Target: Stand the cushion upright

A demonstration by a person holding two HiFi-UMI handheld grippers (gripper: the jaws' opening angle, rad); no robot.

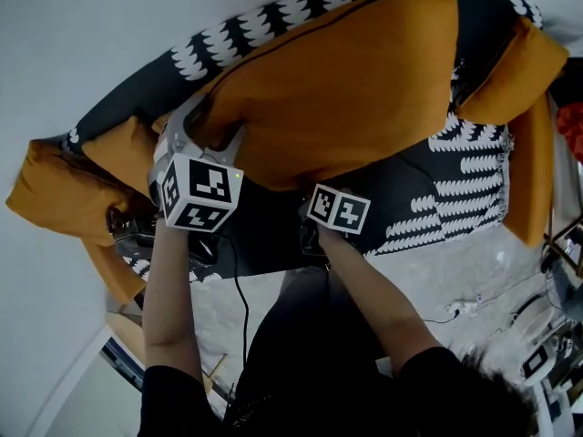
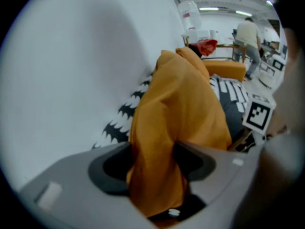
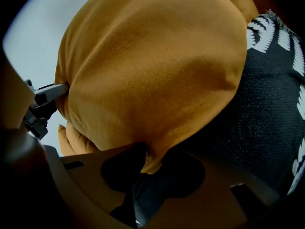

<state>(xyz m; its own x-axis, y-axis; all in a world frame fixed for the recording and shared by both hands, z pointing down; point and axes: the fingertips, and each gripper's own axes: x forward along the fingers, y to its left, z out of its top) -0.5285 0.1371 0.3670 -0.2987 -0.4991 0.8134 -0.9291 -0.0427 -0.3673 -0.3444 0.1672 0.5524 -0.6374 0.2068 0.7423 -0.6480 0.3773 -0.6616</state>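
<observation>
A large orange cushion (image 1: 346, 80) stands on its long edge on the sofa and leans back against the white wall. My left gripper (image 1: 208, 126) is at its lower left corner. In the left gripper view the orange fabric (image 2: 176, 113) fills the gap of that gripper (image 2: 155, 163), and both pads touch it. My right gripper (image 1: 310, 198) is tucked under the cushion's bottom edge, its jaws mostly hidden in the head view. In the right gripper view a thin corner tip of the cushion (image 3: 152, 80) sits pinched in that gripper (image 3: 151, 168).
The sofa wears a black cover with white patterns (image 1: 455, 180). More orange cushions lie at its left end (image 1: 64, 189) and right end (image 1: 524, 71). Cables (image 1: 465, 308) trail on the pale floor. A person (image 2: 248, 37) stands far off in the room.
</observation>
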